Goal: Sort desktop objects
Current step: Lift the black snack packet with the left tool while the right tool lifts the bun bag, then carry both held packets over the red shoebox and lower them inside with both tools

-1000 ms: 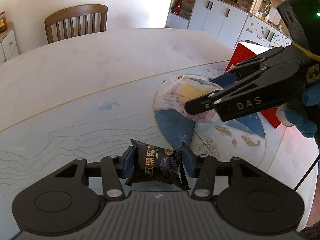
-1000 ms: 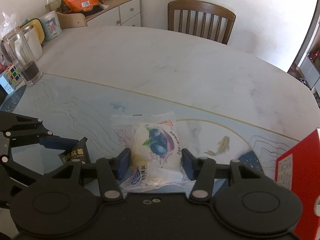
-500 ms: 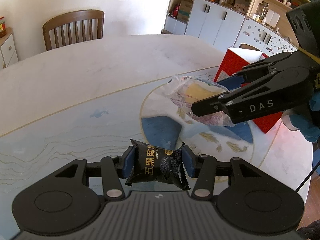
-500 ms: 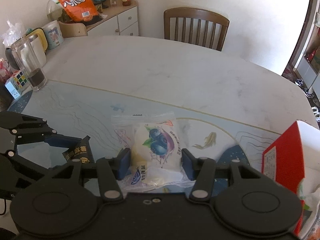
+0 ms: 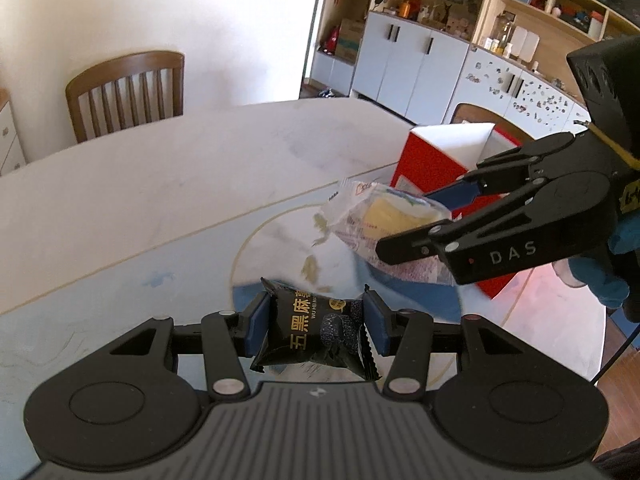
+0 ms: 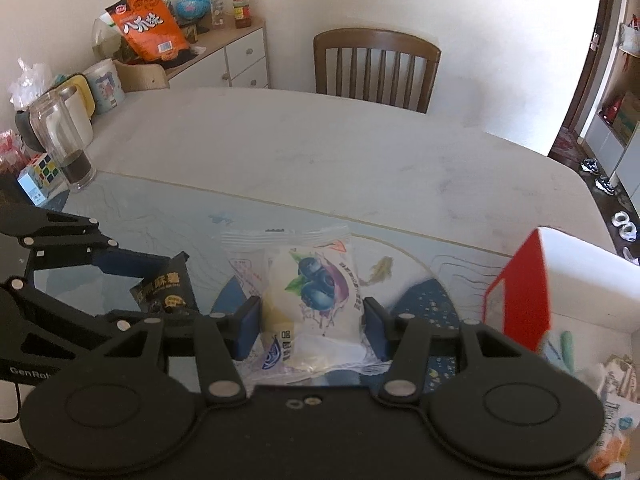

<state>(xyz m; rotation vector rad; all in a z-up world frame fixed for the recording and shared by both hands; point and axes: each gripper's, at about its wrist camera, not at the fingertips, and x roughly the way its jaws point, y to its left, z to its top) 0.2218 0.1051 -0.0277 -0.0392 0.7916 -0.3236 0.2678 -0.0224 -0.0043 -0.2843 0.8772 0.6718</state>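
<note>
1. Left wrist view: the left gripper (image 5: 314,330) has its jaws clamped on a black snack packet (image 5: 314,332), held above the table (image 5: 160,184).
2. Beyond that packet and to its right, the right gripper (image 5: 416,224) carries a clear blueberry pastry packet (image 5: 372,216), just in front of the red box (image 5: 432,164).
3. Farther from the red box, a wooden chair (image 5: 126,94) stands at the table's far edge.
4. Right wrist view: the right gripper (image 6: 312,326) has its jaws clamped on the blueberry pastry packet (image 6: 308,292), in the air left of the red box (image 6: 524,292).
5. Further left of the red box, the left gripper (image 6: 160,296) shows with the black snack packet (image 6: 166,288).
6. Well away from the red box, at the table's far left, a glass mug (image 6: 60,140) stands beside a puzzle cube (image 6: 38,174).
7. Behind these, an orange snack bag (image 6: 148,26) sits on a cabinet (image 6: 236,60).
</note>
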